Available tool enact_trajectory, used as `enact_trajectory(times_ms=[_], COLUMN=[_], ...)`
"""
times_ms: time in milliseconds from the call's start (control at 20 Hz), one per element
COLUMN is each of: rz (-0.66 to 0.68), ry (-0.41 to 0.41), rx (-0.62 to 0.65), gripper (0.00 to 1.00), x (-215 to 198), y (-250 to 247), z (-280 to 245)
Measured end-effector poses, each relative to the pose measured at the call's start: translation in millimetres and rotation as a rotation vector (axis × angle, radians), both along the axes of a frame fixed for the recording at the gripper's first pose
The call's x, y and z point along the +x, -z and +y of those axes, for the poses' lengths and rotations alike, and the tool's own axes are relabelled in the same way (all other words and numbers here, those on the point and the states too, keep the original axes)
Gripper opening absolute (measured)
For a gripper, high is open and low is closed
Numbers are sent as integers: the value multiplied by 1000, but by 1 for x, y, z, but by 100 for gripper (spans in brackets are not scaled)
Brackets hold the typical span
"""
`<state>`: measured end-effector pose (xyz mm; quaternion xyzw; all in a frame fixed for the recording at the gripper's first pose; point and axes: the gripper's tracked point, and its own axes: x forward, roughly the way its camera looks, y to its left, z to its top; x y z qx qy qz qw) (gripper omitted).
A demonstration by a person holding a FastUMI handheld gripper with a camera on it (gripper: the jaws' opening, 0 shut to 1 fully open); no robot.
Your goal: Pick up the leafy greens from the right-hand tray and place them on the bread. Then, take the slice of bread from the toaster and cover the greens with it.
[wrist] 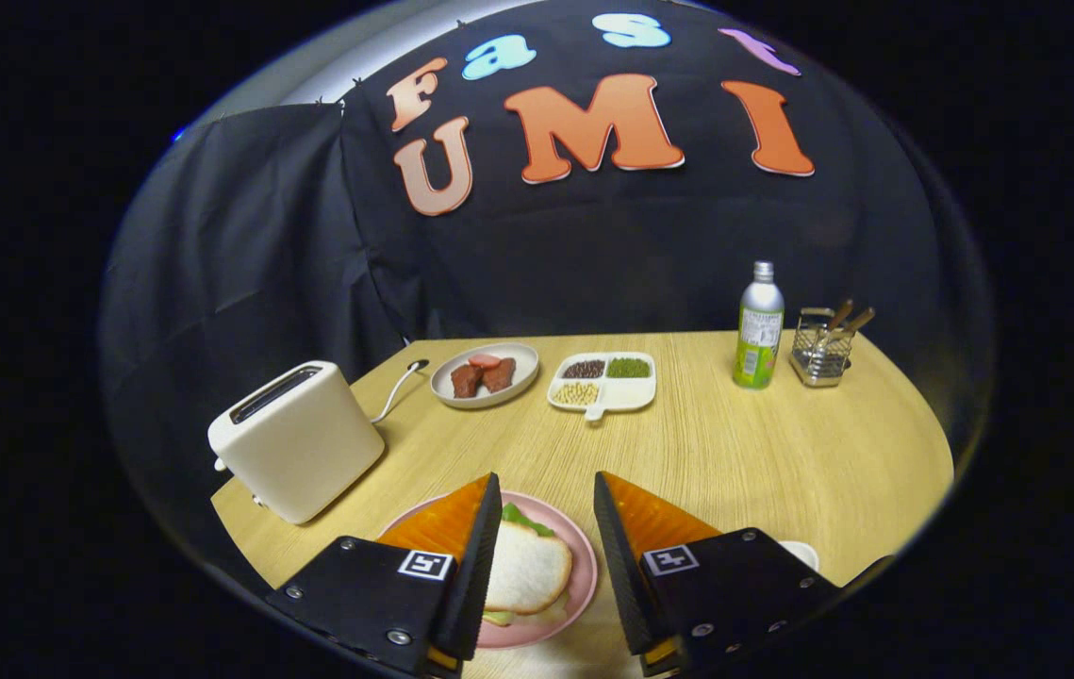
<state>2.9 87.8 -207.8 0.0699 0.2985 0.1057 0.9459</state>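
My gripper (546, 495) is open above the near edge of the table, with nothing between its fingers. Below and between the fingers lies a pink plate (582, 566). On it a white bread slice (527, 569) covers the leafy greens (525, 519), which peek out at the far side and near side. The left finger hides the plate's left part. A white toaster (296, 440) stands to the left, its slot looking dark. A white tray rim (802, 552) shows just past the right finger.
Farther back sit a plate of meat pieces (486, 374), a white divided dish of beans (603, 382), a green bottle (759, 328) and a metal holder with utensils (822, 349). The toaster's cord (397, 387) runs toward the back.
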Motion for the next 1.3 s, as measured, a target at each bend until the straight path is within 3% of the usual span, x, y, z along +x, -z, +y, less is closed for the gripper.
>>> enact_trajectory(times_ms=[350,600,700,900,1100,1300], rz=[-253,-344,-393,-421,-497,-586], ry=[79,128,140,159,201,174], rx=[-82,-115,-125,-106,-174,-207], gripper=[64,86,89,93,93,93], x=[16,12,13,10,10,5], y=[-77,-98,-109,-109,-118,-138], z=[-12,-2,-2,4,-15,-10])
